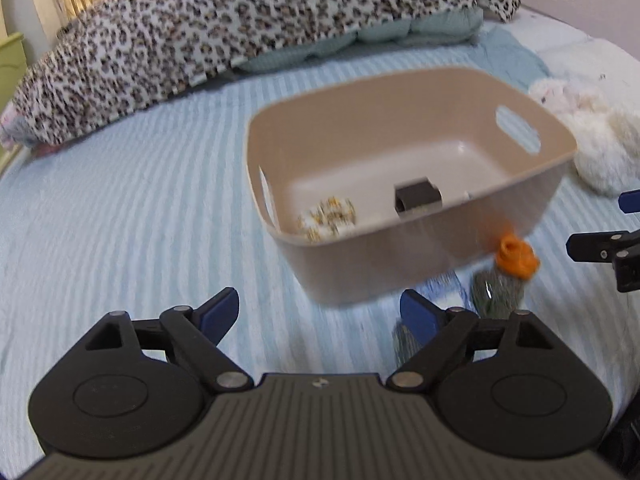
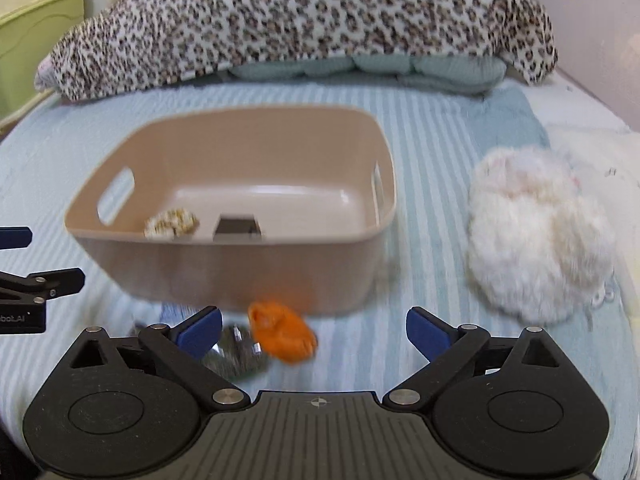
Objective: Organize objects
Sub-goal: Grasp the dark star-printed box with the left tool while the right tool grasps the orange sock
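Note:
A beige plastic bin stands on the striped light-blue bed cover. Inside it lie a speckled rolled bundle and a dark grey block. On the cover just in front of the bin rest an orange bundle and a grey-green bundle, touching each other. My left gripper is open and empty, facing the bin's front wall. My right gripper is open above the two bundles, its pads clear of them.
A white fluffy toy lies right of the bin. A leopard-print blanket over pale pillows fills the back of the bed. A green cabinet stands at the far left. Each gripper shows at the other view's edge.

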`<state>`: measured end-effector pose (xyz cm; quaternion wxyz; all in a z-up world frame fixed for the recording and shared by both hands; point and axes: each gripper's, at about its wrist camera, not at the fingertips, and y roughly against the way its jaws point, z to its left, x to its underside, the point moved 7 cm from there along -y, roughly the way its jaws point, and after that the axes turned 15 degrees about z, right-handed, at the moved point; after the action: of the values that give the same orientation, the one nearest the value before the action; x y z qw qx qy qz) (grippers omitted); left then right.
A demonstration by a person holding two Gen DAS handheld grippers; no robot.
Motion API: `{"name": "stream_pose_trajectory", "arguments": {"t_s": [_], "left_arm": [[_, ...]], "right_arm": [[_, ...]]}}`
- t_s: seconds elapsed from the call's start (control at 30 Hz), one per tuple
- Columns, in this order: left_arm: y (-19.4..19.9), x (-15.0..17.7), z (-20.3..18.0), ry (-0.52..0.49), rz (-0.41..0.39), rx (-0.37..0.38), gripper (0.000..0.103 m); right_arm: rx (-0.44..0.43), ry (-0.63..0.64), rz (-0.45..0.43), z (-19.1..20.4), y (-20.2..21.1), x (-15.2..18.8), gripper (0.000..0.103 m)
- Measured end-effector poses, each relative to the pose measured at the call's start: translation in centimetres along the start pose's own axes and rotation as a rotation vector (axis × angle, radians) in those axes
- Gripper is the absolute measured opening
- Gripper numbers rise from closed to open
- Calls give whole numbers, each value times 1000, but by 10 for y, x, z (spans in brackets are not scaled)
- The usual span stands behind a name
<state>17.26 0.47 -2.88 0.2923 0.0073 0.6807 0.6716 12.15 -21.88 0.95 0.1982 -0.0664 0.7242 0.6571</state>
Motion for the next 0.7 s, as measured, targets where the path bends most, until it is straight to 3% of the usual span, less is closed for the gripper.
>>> {"name": "stream_pose_trajectory", "arguments": {"t_s": [0.13, 0.3, 0.7], "left_arm": [[-15, 19, -6, 12, 60, 62, 88], [-32, 33, -17, -24, 109, 67, 88], [-68, 32, -30, -29, 199, 130, 88]], "right_arm": [[15, 5, 60, -2, -16, 14, 102], [-4, -19, 126, -7, -36, 24, 103], [27, 17, 204, -5, -76, 24, 103]]}}
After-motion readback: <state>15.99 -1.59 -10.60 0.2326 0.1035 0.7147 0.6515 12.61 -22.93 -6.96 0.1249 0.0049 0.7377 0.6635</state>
